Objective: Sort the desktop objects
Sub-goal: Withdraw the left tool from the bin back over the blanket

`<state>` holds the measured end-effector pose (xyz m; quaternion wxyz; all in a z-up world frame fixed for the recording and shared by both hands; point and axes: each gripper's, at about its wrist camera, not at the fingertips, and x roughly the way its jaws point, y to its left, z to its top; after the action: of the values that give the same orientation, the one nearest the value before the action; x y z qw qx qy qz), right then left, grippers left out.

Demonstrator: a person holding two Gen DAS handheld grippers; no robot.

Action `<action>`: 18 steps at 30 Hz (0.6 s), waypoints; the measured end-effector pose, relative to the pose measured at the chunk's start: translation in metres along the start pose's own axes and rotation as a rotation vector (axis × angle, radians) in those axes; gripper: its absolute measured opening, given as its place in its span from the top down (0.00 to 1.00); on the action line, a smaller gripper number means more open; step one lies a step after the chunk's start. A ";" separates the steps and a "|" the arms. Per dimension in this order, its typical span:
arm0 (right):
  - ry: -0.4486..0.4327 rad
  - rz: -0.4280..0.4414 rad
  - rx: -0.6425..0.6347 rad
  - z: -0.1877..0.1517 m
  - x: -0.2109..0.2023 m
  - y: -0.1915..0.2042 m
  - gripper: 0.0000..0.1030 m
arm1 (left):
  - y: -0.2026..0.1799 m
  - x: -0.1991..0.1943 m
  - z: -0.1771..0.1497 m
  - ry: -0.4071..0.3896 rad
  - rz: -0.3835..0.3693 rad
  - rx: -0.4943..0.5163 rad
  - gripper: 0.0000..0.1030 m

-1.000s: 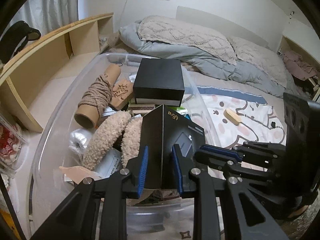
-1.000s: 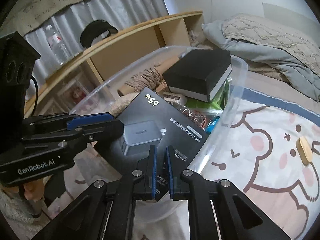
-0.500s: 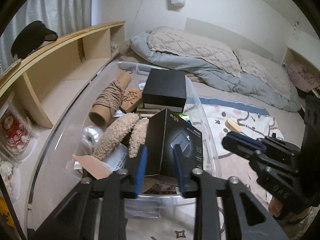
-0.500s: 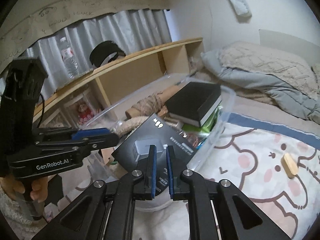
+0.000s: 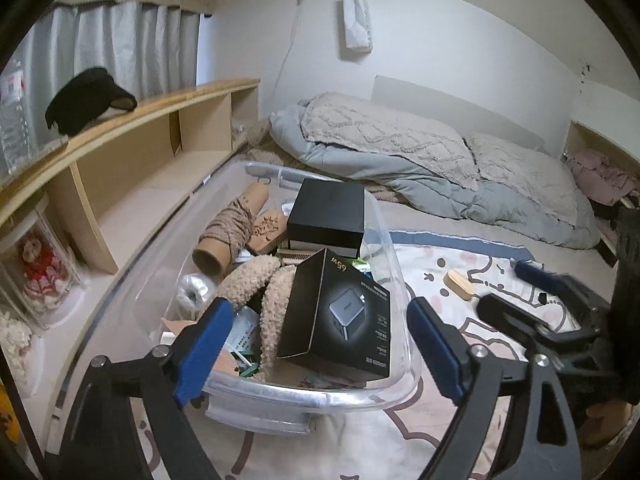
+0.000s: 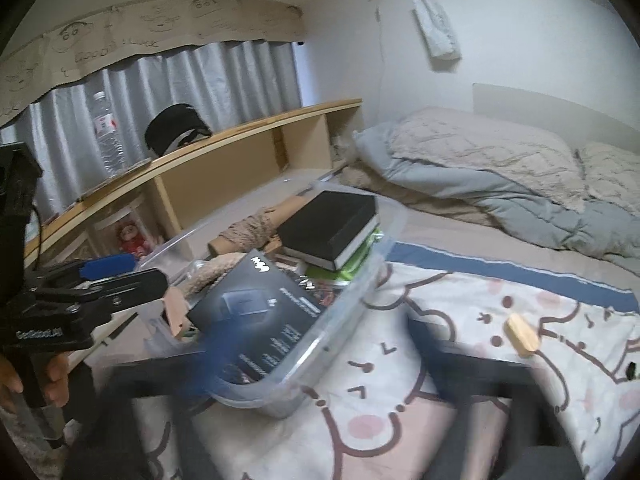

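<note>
Both tongs [image 5: 316, 344] [image 6: 316, 364] opening, seemingly off charger box [image 5: 340, 320].

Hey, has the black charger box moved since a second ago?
Yes. The charger box was held upright between the left claw's pads; now it sits lower in the clear bin, leaning on the fuzzy slippers, both claws opening.

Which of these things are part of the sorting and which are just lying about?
Job: charger box, clear bin, black box, twine roll, wooden piece on the blanket.
Just lying about: duvet, shelf, water bottle, black cap.
</note>
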<state>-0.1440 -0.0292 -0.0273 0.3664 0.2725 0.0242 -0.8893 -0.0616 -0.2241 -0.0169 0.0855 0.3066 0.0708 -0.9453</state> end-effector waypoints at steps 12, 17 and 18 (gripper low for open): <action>-0.064 -0.076 -0.033 0.001 -0.031 -0.011 0.00 | -0.017 -0.011 0.001 -0.045 -0.002 0.023 0.11; -0.075 -0.093 -0.055 0.005 -0.043 -0.015 0.00 | -0.026 -0.013 0.006 -0.064 -0.006 0.034 0.11; -0.074 -0.097 -0.058 0.006 -0.045 -0.016 0.00 | -0.029 -0.014 0.007 -0.071 -0.008 0.040 0.11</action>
<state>-0.1314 0.0103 -0.0017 0.3313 0.2270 0.0498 -0.9145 -0.0601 -0.1957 -0.0010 0.0780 0.2744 0.0501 -0.9571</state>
